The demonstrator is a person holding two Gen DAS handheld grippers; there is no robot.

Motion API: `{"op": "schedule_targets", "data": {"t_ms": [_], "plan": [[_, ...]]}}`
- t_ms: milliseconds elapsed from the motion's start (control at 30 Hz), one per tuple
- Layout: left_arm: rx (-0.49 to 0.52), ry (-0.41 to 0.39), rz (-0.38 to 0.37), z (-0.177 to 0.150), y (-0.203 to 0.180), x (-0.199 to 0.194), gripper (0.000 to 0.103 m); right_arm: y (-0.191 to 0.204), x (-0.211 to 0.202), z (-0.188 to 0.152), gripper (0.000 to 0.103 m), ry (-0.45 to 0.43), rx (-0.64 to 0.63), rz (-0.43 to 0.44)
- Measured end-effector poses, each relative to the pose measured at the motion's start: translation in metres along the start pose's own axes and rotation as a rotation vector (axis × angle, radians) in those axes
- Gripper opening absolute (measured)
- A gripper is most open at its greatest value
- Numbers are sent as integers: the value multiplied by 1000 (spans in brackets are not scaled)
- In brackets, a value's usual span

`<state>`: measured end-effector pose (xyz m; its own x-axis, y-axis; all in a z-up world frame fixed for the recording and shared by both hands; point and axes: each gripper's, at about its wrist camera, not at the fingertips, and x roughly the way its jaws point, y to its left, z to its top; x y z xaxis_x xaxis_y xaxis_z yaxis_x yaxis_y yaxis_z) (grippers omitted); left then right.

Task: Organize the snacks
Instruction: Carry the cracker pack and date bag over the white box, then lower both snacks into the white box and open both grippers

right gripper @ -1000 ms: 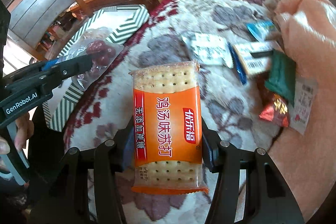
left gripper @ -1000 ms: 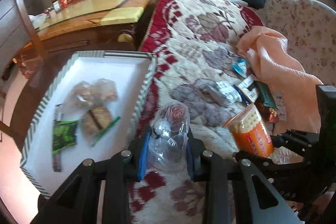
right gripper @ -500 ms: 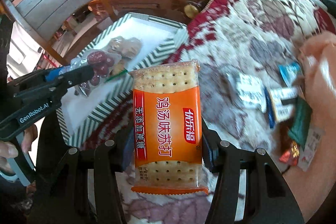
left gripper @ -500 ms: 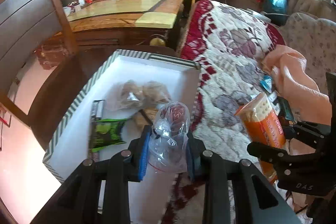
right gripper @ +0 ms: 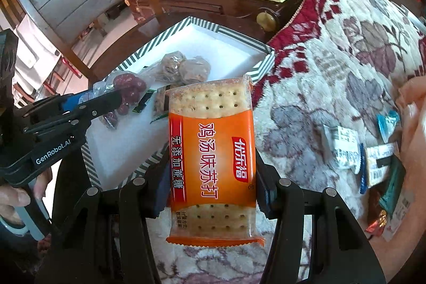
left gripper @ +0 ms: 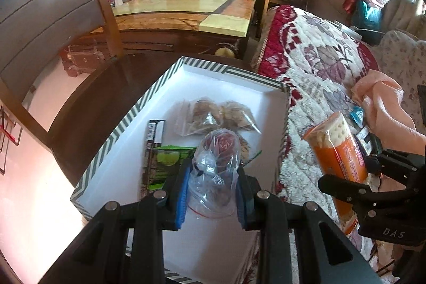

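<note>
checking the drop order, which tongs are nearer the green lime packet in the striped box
Left. The left tongs, shut on the bag of red dates, hang right beside the green lime packet. The right tongs, gripping the cracker pack, are off over the blanket.

The tray [left gripper: 117, 134] sits on the table [left gripper: 87, 108], just left of the blanket [left gripper: 314, 65]. In the tray lie two bags of walnuts [left gripper: 213, 113] toward the far end, with a lime candy packet [left gripper: 167, 164] and a snack bar [left gripper: 154, 132] to their left. Loose wrapped snacks [right gripper: 372, 158] lie on the blanket to the right, near the cloth [left gripper: 383, 102].
</note>
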<state>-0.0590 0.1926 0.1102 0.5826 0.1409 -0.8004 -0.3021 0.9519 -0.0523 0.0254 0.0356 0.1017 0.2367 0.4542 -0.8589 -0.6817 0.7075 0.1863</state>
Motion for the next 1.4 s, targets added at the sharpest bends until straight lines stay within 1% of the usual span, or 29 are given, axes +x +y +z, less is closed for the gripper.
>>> {"op": "schedule_targets", "data": {"t_ms": [367, 667, 800, 900, 1233, 1267, 1300, 1367, 1400], "plan": [[-50, 18, 8, -3, 22, 10, 31, 15, 19, 24, 53, 21, -30, 6], [-71, 39, 6, -4, 30, 20, 31, 28, 39, 56, 53, 27, -37, 25], [-78, 48, 10, -6, 34, 25, 31, 33, 52, 70, 53, 24, -9, 45], [-72, 49, 10, -8, 34, 27, 31, 36, 63, 78, 53, 24, 4, 43], [-65, 49, 18, -8, 33, 30, 32, 31, 106, 92, 53, 51, 92, 32], [-64, 49, 22, -8, 33, 31, 32, 30, 109, 93, 53, 53, 102, 37], [-65, 50, 25, -9, 32, 31, 35, 28, 112, 93, 53, 55, 123, 54], [-69, 54, 26, -9, 33, 33, 36, 25, 115, 93, 54, 66, 159, 89], [-72, 57, 27, -10, 34, 33, 37, 23, 116, 92, 56, 72, 180, 116]]}}
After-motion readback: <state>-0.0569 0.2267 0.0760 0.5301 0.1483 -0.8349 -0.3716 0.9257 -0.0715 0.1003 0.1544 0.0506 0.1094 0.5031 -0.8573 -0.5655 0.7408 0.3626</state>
